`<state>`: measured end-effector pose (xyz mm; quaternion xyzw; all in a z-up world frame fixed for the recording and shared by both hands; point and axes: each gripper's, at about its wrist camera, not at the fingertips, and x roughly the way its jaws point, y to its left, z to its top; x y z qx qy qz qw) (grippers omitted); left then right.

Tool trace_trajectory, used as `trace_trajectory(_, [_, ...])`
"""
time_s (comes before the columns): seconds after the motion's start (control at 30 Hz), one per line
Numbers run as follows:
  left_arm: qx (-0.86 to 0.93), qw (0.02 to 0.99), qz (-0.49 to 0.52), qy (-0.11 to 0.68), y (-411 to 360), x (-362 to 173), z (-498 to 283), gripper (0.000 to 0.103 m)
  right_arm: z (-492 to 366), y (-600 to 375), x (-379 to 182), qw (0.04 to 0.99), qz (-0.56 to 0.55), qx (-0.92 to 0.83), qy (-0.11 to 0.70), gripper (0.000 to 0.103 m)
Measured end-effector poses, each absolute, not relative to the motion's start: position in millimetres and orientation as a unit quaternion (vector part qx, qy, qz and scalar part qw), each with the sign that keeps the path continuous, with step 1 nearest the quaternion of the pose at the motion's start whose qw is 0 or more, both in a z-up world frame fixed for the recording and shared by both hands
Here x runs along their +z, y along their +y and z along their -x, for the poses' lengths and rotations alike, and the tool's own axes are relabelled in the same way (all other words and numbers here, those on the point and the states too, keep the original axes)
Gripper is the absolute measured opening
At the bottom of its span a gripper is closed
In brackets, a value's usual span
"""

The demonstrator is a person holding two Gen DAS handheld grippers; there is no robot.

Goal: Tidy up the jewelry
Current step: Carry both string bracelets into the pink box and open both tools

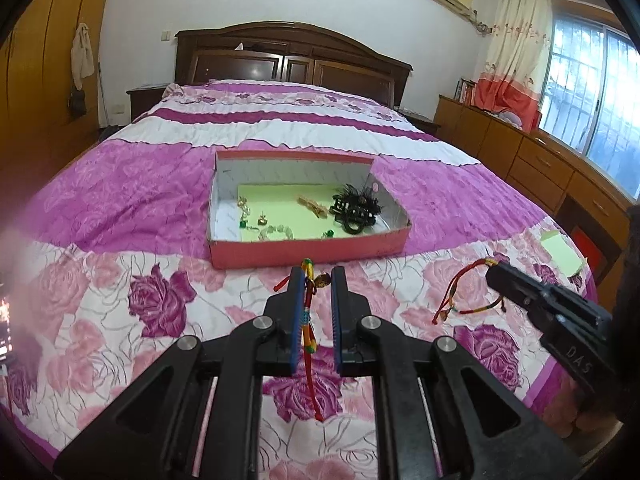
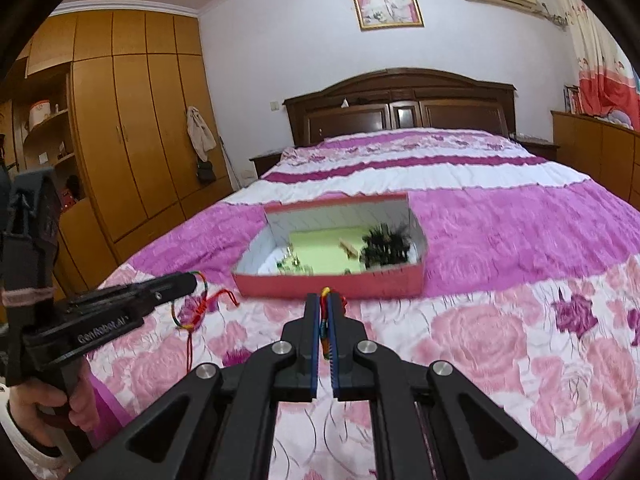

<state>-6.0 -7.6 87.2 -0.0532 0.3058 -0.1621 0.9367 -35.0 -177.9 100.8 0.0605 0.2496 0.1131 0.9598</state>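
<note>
- Left gripper (image 1: 317, 276): jaws nearly closed, though a gap shows between them; a red braided cord bracelet (image 1: 309, 312) hangs there above the bedspread (image 1: 120, 208).
- Right gripper (image 2: 324, 297): clamped shut on a second multicoloured bracelet (image 2: 326, 330).
- Beyond both: open pink box (image 1: 312, 250) on the bedspread, containing earrings (image 1: 256, 216) and black hair ties (image 1: 356, 212).

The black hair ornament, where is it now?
In both wrist views the black hair ornament lies inside the red box on the bed, at its right end, just right of the wooden clip.

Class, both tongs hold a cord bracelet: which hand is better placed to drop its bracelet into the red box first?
Left, probably: left tongs hang close beside the corner of the red box; right tongs stand further off its other end.
</note>
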Motion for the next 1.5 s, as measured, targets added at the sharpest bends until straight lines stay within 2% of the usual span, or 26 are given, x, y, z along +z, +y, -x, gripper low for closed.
trace_trajectory(0.87, [-0.126, 0.952, 0.047, 0.275, 1.5, 101.8, -92.1, 0.004, -80.3, -162.5, 120.5, 0.966, -0.043, 0.131, 0.217, 0.005])
trace_trajectory(1.17, [-0.122, 0.951, 0.049, 0.28, -6.3, 85.9, -131.6, 0.004, -129.6, -154.4, 100.7, 0.961, -0.045, 0.14, 0.233, 0.005])
trace_trajectory(1.5, [-0.115, 0.939, 0.063, 0.318, -10.0, 46.0, -172.6, 0.004, -174.9, -154.8, 53.9, 0.948, -0.055, 0.131, 0.284, 0.005])
